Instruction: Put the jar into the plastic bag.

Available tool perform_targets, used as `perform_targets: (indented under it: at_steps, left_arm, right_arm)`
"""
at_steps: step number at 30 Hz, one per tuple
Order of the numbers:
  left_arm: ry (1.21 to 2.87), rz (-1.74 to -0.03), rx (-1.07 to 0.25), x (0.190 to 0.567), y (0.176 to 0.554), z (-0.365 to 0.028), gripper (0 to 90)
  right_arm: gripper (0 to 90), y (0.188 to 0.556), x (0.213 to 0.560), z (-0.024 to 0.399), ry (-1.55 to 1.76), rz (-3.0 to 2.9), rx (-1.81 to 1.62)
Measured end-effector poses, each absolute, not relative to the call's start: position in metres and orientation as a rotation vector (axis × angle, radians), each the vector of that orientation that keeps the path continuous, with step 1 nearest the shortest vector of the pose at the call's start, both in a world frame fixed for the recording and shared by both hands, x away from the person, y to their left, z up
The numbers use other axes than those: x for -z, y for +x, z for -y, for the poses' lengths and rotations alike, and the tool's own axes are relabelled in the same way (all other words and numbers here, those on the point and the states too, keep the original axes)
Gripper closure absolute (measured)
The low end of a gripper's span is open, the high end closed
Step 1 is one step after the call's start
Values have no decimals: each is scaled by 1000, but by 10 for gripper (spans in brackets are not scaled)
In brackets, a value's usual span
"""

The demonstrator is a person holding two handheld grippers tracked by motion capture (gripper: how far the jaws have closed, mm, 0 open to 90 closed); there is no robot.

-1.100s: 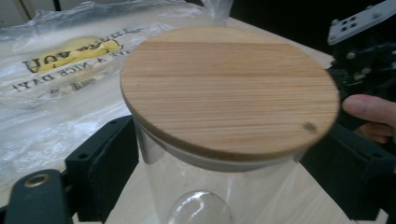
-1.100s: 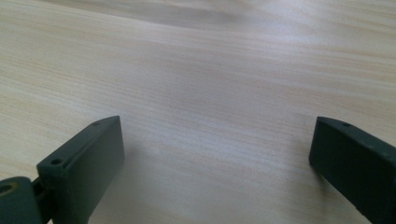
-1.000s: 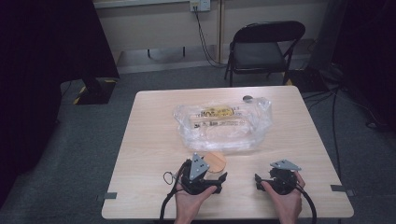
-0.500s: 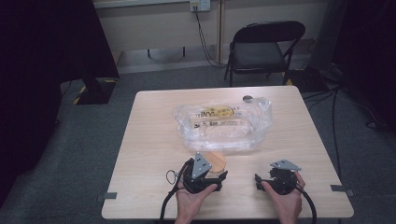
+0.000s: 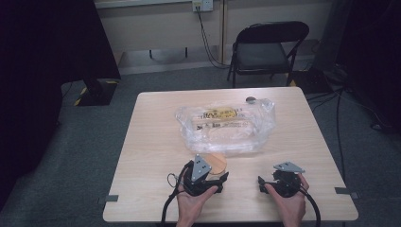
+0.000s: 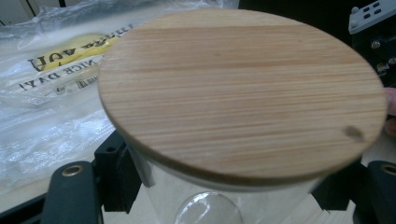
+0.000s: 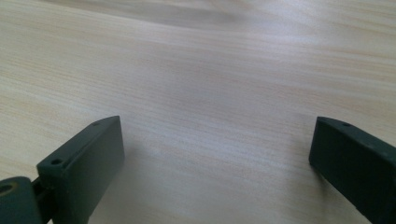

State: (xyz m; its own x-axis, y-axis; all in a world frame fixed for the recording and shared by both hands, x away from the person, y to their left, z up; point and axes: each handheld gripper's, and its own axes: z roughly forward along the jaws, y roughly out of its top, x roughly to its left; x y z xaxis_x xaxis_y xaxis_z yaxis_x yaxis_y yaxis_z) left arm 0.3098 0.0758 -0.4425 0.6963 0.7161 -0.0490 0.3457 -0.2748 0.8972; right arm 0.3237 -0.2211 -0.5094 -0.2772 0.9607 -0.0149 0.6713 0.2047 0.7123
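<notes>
A crinkly clear plastic bag [image 5: 227, 124] lay on the wooden table [image 5: 151, 142], and a black chair [image 5: 265, 47] stood behind it.

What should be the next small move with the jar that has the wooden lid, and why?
Probably lift the jar a little off the table. The left hand-held gripper is shut on its glass body just under the wooden lid, so the grip looks ready. The right hand-held gripper is open above bare wood, free to take the lid next.
</notes>
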Motion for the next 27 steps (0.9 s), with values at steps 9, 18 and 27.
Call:
perform_targets:
  at_steps: [9,18,27]
  left_arm:
    - [1844,-847,-451,437,310,-85,252]
    - [1826,-854,-472,425,315,-93,252]
    - [1813,-842,-474,413,319,-92,252]
  right_arm:
    - [26,324,509,221,1515,-2024,-833]
    - [26,324,509,221,1513,-2025,-834]
    - [26,324,509,221,1515,-2024,-834]
